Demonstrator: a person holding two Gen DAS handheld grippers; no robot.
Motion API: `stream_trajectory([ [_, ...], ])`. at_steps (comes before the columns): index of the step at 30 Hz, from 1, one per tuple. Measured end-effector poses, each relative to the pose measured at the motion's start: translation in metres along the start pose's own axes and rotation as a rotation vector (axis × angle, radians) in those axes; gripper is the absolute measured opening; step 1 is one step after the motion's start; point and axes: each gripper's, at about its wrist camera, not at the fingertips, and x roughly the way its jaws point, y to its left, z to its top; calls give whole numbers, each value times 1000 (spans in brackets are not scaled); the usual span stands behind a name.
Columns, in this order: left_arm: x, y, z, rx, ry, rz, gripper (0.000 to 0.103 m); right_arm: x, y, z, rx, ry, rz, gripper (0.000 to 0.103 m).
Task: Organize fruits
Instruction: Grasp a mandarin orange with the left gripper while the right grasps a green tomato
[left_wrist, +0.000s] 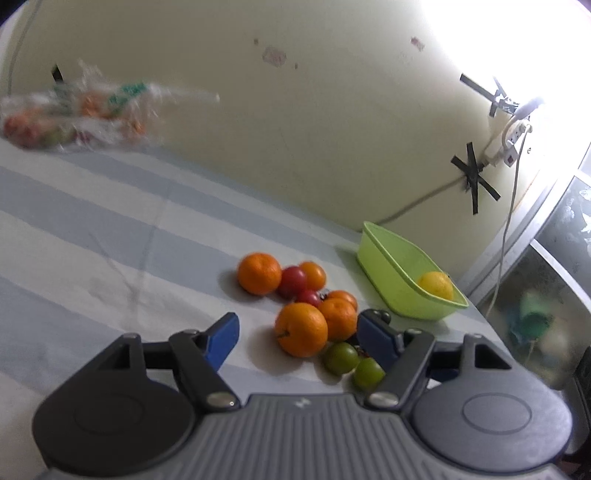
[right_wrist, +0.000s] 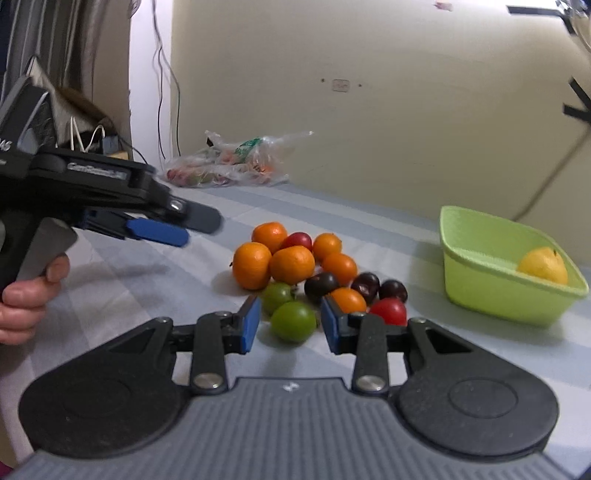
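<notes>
Right gripper open, jaws either side of the near green fruit at pile's 6 o'clock; close gently, it's round and may roll. Left gripper open too, empty, facing an orange. Green basket at 3 o'clock holds one yellow fruit.

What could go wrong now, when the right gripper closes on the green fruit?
1. The green fruit between the open right gripper fingers is round and may slip out or roll.
2. It sits close to a second green fruit and the orange pile; a finger could push them apart.
3. The green basket holds a yellow fruit, so a dropped fruit may strike it.
</notes>
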Motion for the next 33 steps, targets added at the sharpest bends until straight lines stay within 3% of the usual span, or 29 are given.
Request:
stream_trajectory([
  [4, 14, 3, 1, -32, 31, -44, 75, 7, -1, 6, -8, 13, -1, 39],
  [6, 20, 2, 2, -20, 31, -37, 81, 10, 1, 5, -18, 17, 1, 39],
  [10, 31, 6, 3, -27, 52, -38, 82, 17, 2, -1, -8, 40, 8, 41],
  [12, 35, 6, 0, -17, 56, -31, 76, 20, 3, -3, -13, 42, -17, 44],
  [14, 38, 5, -2, -1, 67, -40, 52, 22, 1, -4, -6, 53, -21, 44],
  [16, 38, 4, -6, 15, 71, -52, 40, 26, -1, -5, 8, 83, -12, 44],
  [20, 29, 6, -12, 8, 57, -51, 40, 25, -1, -6, 24, 92, -7, 34],
  [29, -18, -8, -43, 17, 47, -128, 40, -18, 3, -26, 78, 37, 10, 34],
  [33, -20, -18, -56, 54, 73, -148, 40, -29, 0, -31, 103, 17, -7, 34],
])
